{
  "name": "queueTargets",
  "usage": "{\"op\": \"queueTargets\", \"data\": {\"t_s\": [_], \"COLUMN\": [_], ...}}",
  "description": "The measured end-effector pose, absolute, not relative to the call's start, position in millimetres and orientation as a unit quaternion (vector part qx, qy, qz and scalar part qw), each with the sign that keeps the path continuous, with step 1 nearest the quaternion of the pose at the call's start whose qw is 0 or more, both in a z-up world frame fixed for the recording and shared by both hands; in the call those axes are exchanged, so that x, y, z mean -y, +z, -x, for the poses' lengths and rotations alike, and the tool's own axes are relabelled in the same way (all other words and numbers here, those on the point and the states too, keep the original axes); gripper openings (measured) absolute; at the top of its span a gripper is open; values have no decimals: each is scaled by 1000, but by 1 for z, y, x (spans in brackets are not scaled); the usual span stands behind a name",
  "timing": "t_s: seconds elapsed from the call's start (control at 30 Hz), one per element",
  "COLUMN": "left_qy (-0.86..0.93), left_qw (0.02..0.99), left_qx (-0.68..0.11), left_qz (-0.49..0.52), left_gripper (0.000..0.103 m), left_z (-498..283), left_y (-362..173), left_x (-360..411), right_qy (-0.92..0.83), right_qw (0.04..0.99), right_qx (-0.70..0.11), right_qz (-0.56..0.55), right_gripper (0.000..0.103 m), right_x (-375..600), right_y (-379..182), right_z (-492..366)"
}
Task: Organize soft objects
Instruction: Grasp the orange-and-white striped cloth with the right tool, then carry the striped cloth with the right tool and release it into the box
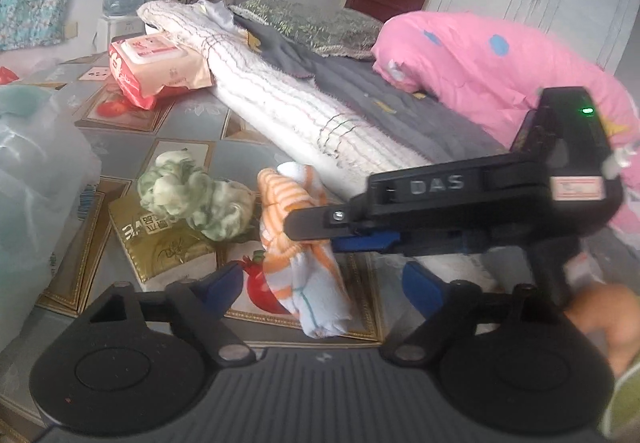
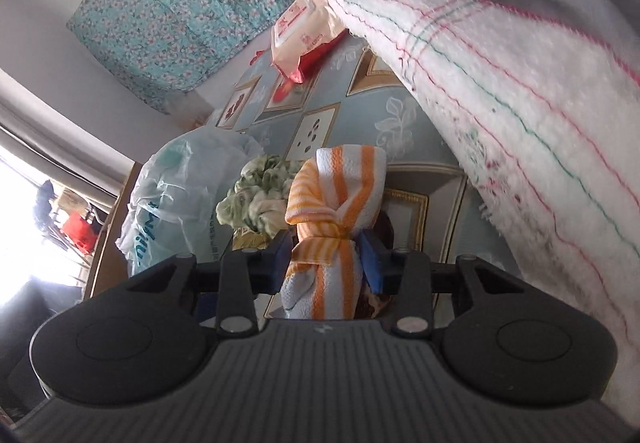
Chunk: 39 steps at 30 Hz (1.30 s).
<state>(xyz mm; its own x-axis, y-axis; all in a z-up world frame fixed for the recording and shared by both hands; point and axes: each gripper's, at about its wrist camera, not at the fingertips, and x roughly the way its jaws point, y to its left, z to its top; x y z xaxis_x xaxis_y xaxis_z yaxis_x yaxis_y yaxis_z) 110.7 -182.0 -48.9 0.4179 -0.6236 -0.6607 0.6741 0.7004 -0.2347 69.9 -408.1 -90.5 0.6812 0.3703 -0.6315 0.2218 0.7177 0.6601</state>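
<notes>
Pinching the orange striped towel (image 2: 336, 211) at its middle.
My right gripper (image 2: 326, 259) has its jaws clamped there so it lifts bunched; my left gripper (image 1: 320, 279) has its jaws apart around its lower end.

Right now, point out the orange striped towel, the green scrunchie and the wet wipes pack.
orange striped towel (image 2: 340, 199): right wrist view, its striped middle above the knot.
green scrunchie (image 1: 192, 199): left wrist view, centre of its ruffles.
wet wipes pack (image 1: 154, 69): left wrist view, its top face below the lid.

Both wrist views close, share striped cloth (image 1: 304, 243).
</notes>
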Motion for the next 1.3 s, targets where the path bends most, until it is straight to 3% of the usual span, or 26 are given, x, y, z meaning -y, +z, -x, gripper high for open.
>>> {"op": "queueTargets", "data": {"t_s": [0.1, 0.47, 1.3], "left_qy": [-371, -360, -347], "left_qw": [842, 833, 886], "left_qx": [-387, -416, -308], "left_qz": [-57, -63, -23], "left_gripper": [70, 45, 43], "left_z": [-116, -131, -76], "left_y": [-55, -69, 5], "left_x": [190, 200, 145], "right_qy": [42, 53, 147], "right_qw": [834, 809, 836], "right_qx": [-397, -406, -326], "right_qz": [-380, -422, -416], "right_gripper": [39, 44, 45], "right_x": [409, 410, 379], "right_y": [-89, -104, -38], "right_z": [-67, -72, -43]}}
